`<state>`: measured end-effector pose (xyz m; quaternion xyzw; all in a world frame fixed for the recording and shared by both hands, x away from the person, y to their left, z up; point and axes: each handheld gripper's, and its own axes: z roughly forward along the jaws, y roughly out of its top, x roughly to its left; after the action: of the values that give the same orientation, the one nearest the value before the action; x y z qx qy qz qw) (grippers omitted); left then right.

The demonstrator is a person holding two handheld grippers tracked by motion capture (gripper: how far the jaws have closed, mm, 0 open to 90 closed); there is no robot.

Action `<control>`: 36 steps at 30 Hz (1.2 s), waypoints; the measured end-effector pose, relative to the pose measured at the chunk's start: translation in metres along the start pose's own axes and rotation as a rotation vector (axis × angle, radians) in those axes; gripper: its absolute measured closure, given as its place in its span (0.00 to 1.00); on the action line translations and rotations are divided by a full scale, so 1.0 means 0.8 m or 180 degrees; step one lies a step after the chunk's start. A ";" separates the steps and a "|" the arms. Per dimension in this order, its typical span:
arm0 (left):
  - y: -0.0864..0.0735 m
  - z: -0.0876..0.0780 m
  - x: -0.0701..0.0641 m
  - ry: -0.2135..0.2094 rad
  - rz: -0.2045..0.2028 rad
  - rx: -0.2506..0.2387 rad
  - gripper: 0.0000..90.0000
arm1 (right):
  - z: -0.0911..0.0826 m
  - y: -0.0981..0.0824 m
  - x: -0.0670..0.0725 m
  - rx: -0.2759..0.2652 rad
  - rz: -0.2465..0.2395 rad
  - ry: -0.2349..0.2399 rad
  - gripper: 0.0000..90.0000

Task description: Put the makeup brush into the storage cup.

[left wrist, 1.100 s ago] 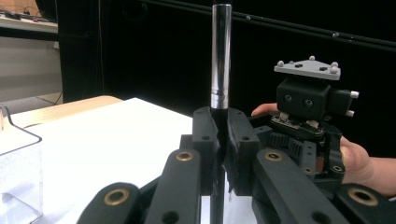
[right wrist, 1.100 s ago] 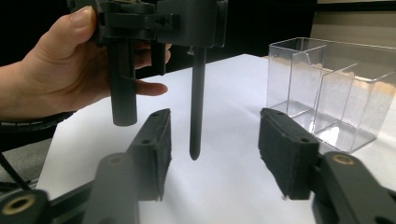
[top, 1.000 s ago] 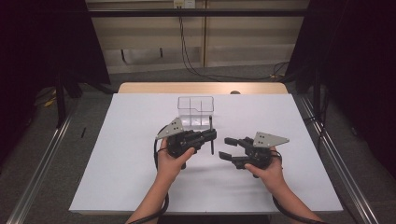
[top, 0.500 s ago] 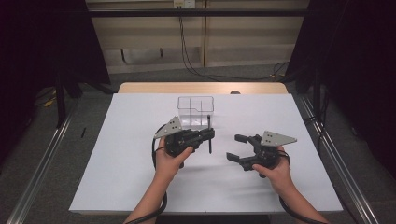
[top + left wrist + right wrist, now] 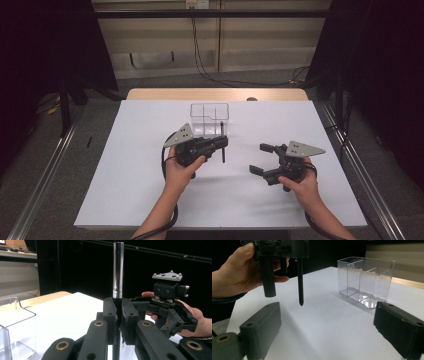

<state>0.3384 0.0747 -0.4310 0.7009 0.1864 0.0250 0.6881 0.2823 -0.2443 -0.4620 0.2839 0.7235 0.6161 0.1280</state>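
Holding the pen [image 5: 118, 270] upright, pinched in my left gripper [image 5: 220, 145]; organizer [image 5: 209, 119] sits just behind it; right gripper [image 5: 261, 159] jaws just spread wide, empty.

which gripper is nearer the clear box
Left. The left gripper, shut on the pen, sits just in front of the clear box; the right gripper hangs open farther off, to its right.

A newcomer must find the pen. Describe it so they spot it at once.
On the white table, just in front of the clear plastic organizer, the left gripper clamps a slim black pen. It stands upright, tip down, with a shiny metallic top.
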 end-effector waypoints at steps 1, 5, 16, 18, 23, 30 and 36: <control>0.000 0.000 0.000 0.0000 0.0000 0.0000 0.93 | 0.000 0.000 0.000 0.0000 0.0000 0.0000 0.07; 0.001 -0.001 0.001 0.0000 0.0011 -0.0003 0.93 | -0.003 -0.001 0.000 0.0020 -0.0037 -0.0004 0.04; 0.001 0.001 0.004 0.0008 0.0021 0.0015 0.93 | -0.019 -0.004 -0.004 0.0038 -0.0047 -0.0038 0.01; 0.001 0.002 0.004 0.0001 0.0022 0.0018 0.93 | -0.022 -0.004 -0.005 0.0034 -0.0042 -0.0061 0.01; 0.001 0.004 0.004 -0.0006 0.0041 0.0040 0.93 | -0.030 -0.005 -0.005 0.0053 -0.0061 -0.0125 0.01; 0.001 0.001 0.006 0.0008 0.0053 0.0060 0.93 | -0.040 -0.006 -0.003 0.0083 -0.0093 -0.0176 0.01; 0.001 -0.002 0.009 0.0024 0.0056 0.0063 0.93 | -0.048 -0.009 -0.004 0.0084 -0.0097 -0.0212 0.02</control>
<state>0.3450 0.0782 -0.4315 0.7091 0.1831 0.0319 0.6801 0.2623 -0.2782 -0.4611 0.2948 0.7312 0.5947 0.1575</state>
